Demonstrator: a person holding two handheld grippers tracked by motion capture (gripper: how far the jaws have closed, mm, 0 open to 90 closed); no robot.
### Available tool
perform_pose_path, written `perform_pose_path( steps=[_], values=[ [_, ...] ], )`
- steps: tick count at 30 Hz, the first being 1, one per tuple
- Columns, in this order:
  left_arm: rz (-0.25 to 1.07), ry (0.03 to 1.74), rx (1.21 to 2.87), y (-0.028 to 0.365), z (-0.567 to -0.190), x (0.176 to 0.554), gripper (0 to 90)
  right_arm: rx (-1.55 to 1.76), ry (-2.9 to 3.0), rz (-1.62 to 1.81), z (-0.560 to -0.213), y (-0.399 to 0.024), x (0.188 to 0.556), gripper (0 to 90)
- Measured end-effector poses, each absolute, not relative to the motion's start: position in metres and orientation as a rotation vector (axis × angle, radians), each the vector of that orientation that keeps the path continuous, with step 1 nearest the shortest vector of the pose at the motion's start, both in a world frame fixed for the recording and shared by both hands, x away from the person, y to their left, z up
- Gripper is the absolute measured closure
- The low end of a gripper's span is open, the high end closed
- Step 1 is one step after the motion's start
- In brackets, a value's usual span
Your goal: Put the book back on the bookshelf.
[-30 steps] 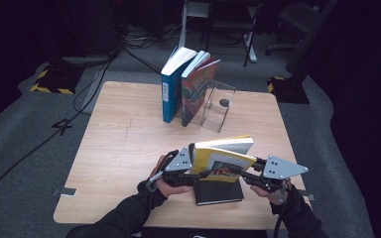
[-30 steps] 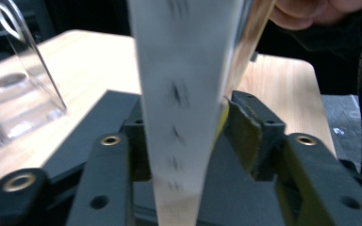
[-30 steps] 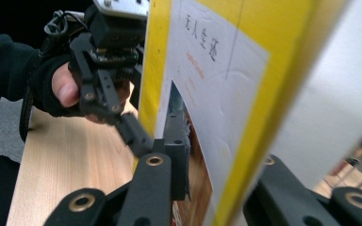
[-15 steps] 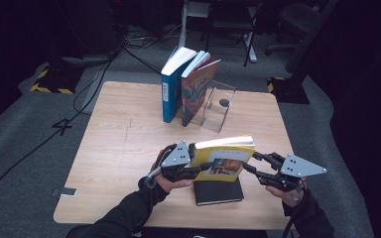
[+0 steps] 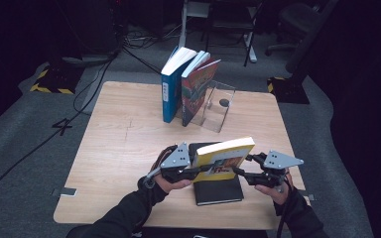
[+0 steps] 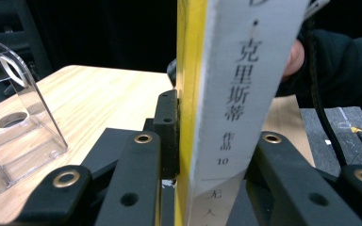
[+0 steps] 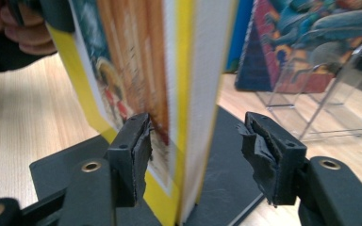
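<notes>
Nearest to the person, the left claw (image 5: 191, 166) holds the yellow book (image 5: 223, 158) by its spine end, its jaws having just closed further on it. The right claw (image 5: 243, 171) has just been opening; the book is between its jaws, but the far pad (image 7: 271, 155) stands apart from the pages. The book is upright on its edge over a black book (image 5: 218, 191) lying flat on the desk (image 5: 124, 148). Farther back, two books (image 5: 188, 82) lean against a clear bookend (image 5: 218, 106). I judge the lifting is done, and carrying the yellow book to that row is left.
</notes>
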State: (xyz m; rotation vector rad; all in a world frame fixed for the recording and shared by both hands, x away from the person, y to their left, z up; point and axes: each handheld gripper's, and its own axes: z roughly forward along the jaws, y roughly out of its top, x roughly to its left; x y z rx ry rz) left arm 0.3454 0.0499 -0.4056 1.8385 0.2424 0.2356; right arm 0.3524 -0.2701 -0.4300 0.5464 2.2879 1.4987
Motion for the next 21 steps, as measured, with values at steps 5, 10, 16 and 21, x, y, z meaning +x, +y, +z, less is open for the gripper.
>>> perform_pose_path(
  steps=[5,10,16,21],
  values=[
    [0.237,0.239,1.797,0.047,-0.395,0.345,66.5,0.519,2.318,1.493,-0.434,-0.26,0.349,46.5],
    [0.259,0.233,1.786,0.04,-0.388,0.345,63.4,0.514,2.318,1.494,-0.435,-0.257,0.348,46.7],
    [0.258,0.222,1.794,0.034,-0.378,0.348,62.4,0.518,2.319,1.498,-0.435,-0.258,0.348,47.0],
    [0.256,0.201,1.809,0.031,-0.368,0.351,68.6,0.533,2.304,1.483,-0.435,-0.259,0.348,45.4]
  ],
)
